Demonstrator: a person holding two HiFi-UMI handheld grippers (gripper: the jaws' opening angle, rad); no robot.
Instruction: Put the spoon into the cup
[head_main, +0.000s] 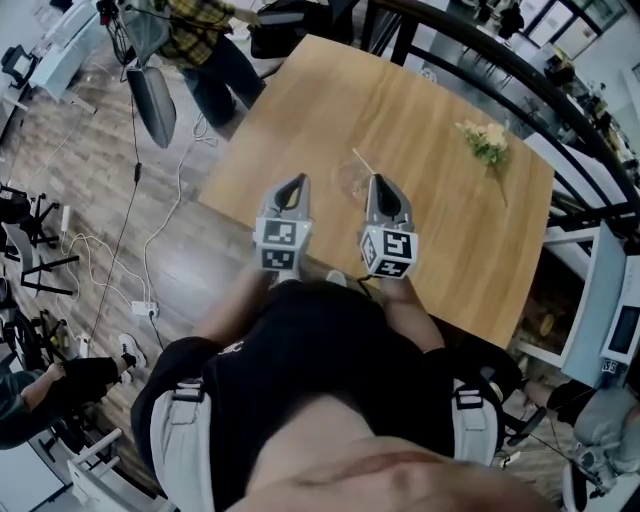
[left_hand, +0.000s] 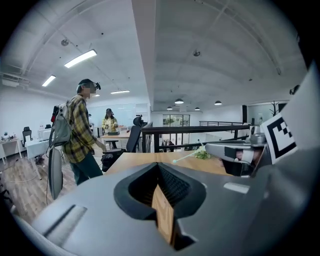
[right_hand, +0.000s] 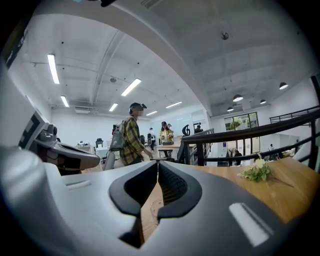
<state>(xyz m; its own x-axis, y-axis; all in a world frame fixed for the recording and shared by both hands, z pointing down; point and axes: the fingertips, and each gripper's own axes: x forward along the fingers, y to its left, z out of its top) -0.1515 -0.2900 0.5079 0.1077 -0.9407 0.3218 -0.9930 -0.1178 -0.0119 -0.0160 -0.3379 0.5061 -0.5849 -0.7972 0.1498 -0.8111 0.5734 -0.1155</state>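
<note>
Dark top nearest us, both grippers idle at the table edge
Head view: we see the left gripper and right gripper flanking a clear glass cup, with the thin pale spoon slanting at its rim; whether it's inside we can't tell. Left gripper view: ribbed jaws together, empty. Right gripper view: the same, pinched on nothing. We judge the grasp not yet begun; next, open one gripper and reach for the slim handle

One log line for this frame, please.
left gripper: shut, empty | right gripper: shut, empty | spoon: apparently leaning in cup | cup: on table between grippers
</note>
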